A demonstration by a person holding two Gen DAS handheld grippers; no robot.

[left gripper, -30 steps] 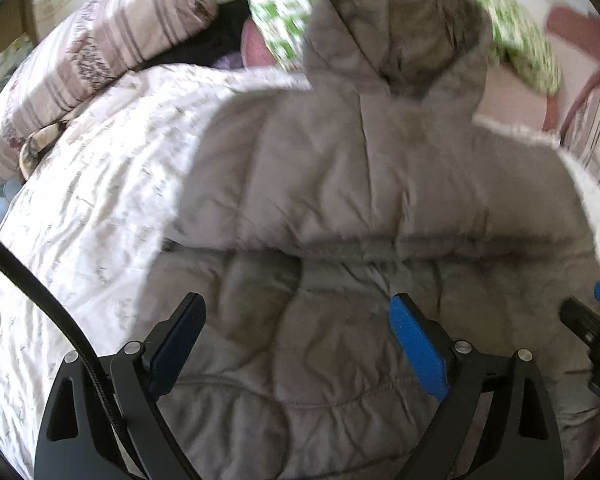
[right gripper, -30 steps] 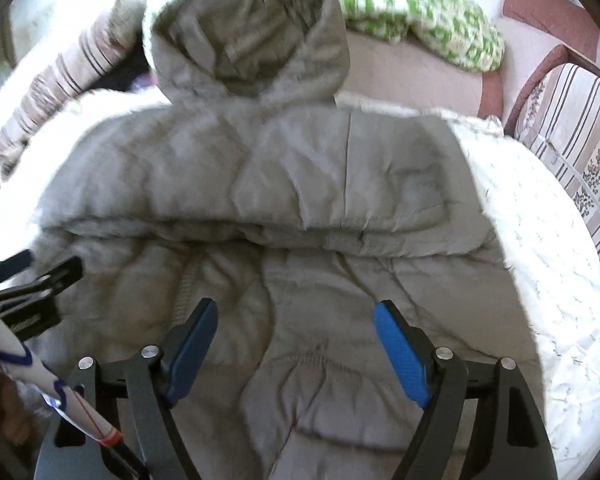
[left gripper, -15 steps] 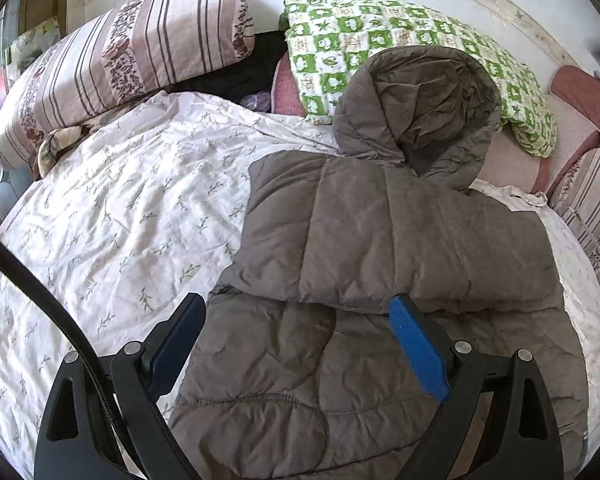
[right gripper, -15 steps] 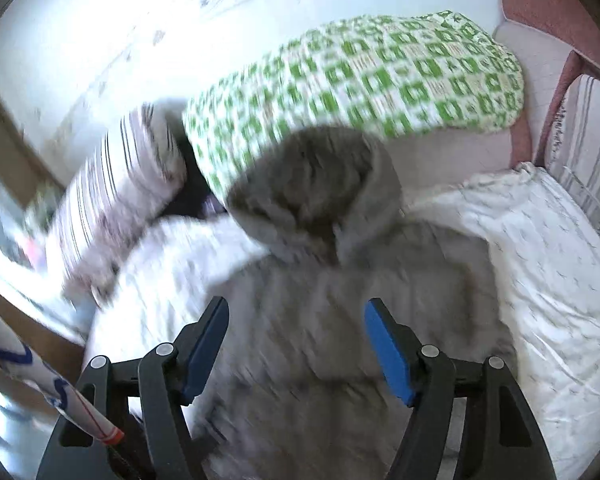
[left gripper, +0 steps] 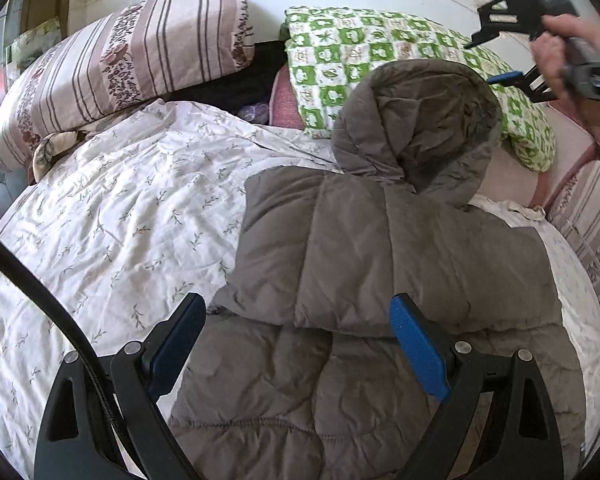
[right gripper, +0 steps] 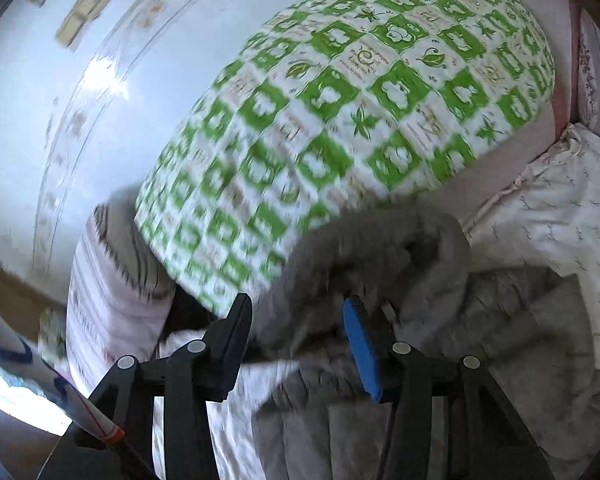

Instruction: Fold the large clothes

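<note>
The grey hooded jacket (left gripper: 380,264) lies on the bed (left gripper: 112,220), hood against the green pillow (left gripper: 360,60). Left tool (left gripper: 296,344) gapes empty above its hem; right tool (right gripper: 296,340), closing, hovers empty over the hood.

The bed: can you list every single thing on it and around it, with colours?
jacket: one, grey-brown, hooded, partly folded on the quilt
quilt: one, white with small leaf sprigs, covering the bed
striped pillow: one, pink and brown, far left
checked pillow: one, green and white, behind the hood
dark cloth: one, black, between the pillows
left hand-held gripper: one, black with blue pads, open above the jacket
right hand-held gripper: one, black with blue pads, jaws closing near the hood
hand: one, holding the right hand-held gripper
</note>
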